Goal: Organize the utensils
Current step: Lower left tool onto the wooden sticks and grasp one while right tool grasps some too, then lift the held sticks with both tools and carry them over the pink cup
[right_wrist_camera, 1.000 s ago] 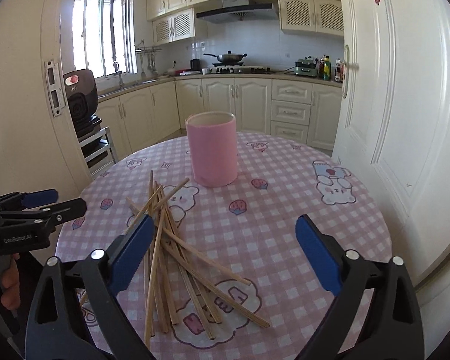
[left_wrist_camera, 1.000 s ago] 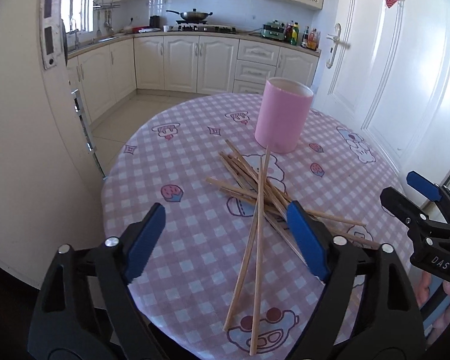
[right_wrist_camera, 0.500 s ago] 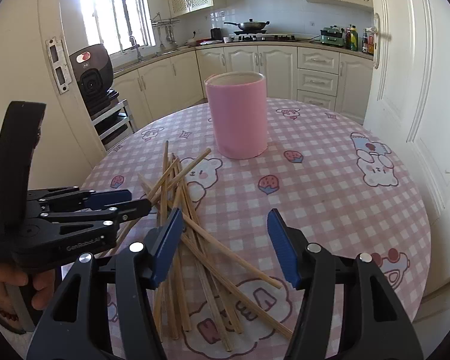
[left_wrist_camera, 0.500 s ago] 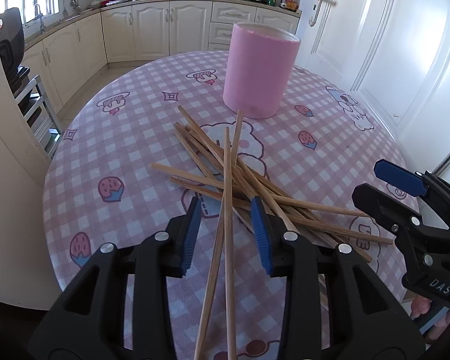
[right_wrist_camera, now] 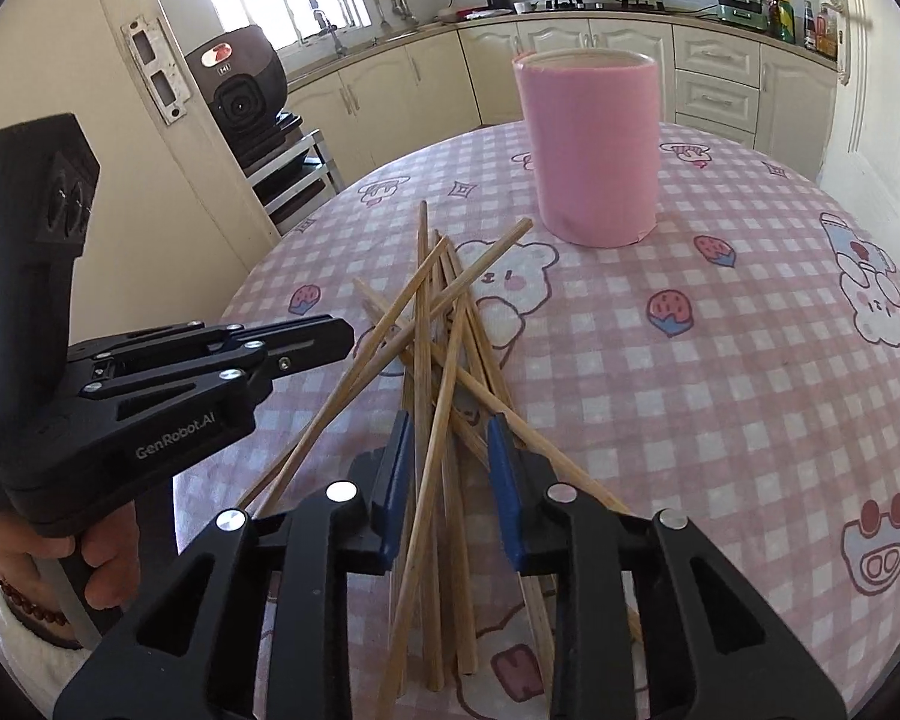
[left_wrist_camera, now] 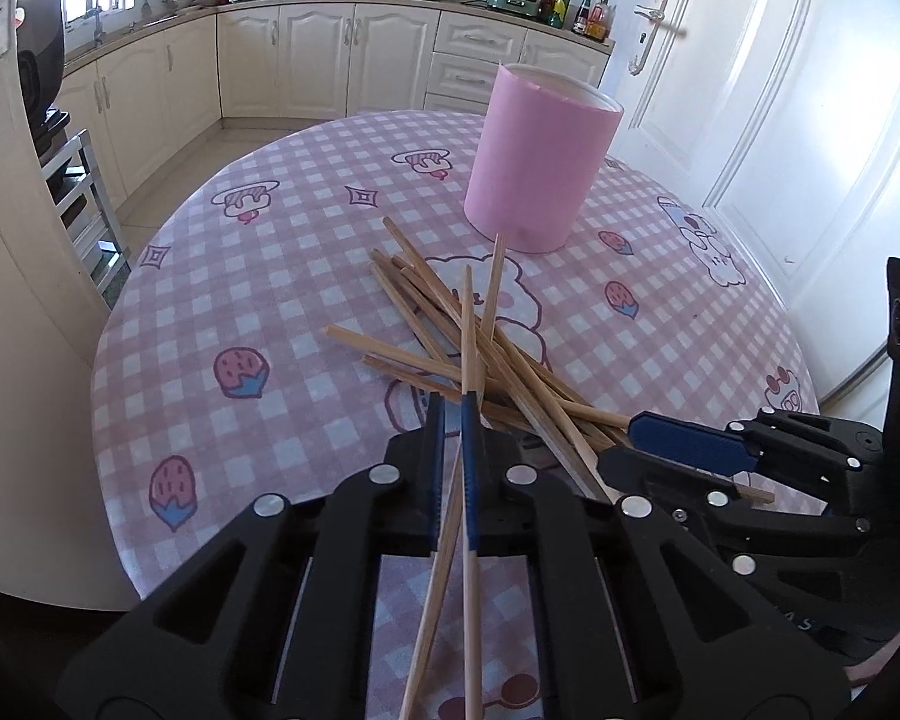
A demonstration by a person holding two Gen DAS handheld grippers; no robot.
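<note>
Left tool [left_wrist_camera: 453, 420]: black rigid plastic frame with flat blue pads. Its jaws are pressed together, pinching two slender wooden chopsticks [left_wrist_camera: 465, 360] low in the centre of the left wrist view; the two crossed sticks pass between the pads.

Right tool [right_wrist_camera: 447, 441]: same construction. Its jaws are closing around several sticks of the chopstick pile [right_wrist_camera: 444, 324] at lower centre of the right wrist view. A gap is visible between the pads and the sticks; the pads do not yet press on them.

The pile consists of thin, straight, pale-wood sticks with squared ends, lying criss-crossed in the middle of the counter [right_wrist_camera: 720, 372]. The counter is round and covered by a smooth pink-and-white checked cloth printed with strawberries and cartoon animals.

A pink cylindrical holder [right_wrist_camera: 588, 144], matte-walled with an open top, stands upright beyond the pile, at upper centre of the right wrist view and upper right of centre in the left wrist view.

A hand [right_wrist_camera: 96, 564] grips the left tool's handle at lower left.
</note>
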